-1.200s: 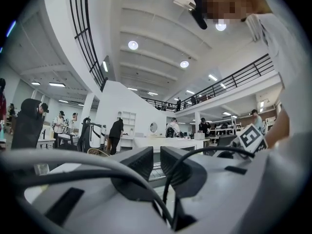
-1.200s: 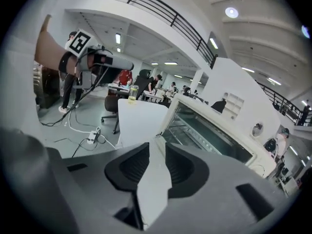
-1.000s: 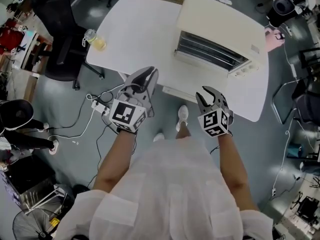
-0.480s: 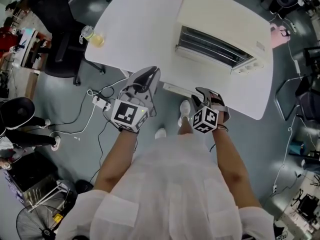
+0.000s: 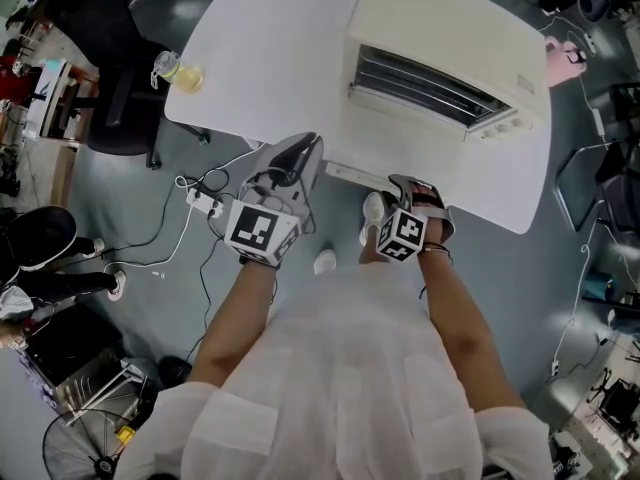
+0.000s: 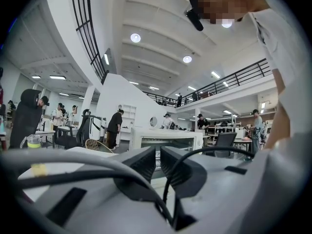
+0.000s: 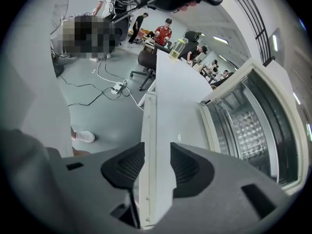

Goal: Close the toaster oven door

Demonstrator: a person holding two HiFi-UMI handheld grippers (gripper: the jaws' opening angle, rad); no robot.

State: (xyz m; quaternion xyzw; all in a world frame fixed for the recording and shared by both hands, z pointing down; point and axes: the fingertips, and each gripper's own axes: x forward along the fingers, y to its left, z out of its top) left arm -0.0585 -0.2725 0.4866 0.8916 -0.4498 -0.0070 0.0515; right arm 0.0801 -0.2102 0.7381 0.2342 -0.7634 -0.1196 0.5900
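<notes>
Right hand-held gripper [image 7: 157, 149] first: its jaws are at a narrow setting and sit either side of the front edge of the door [image 7: 170, 116]. The pads look pressed against it on both faces, so we'd call that a grip rather than just a straddle. It's turned sideways so one jaw goes over the edge and one under, which makes sense since the door is lying flat.

The door is fully dropped, sticking out from the oven [image 5: 450, 38] toward us, past the near edge of the table [image 5: 270, 48]. You can see straight into the cavity and its racks, so nothing has been closed yet. Grabbing the far lip gives the most leverage for swinging it up on the hinge.

Left hand-held gripper [image 6: 158, 155] has its jaws almost together with nothing between them. It's parked by the table edge, near the door's left end but not touching it. We reckon it's just being kept out of the way.

Next bit, we guess, is lifting in an arc, not straight up.
</notes>
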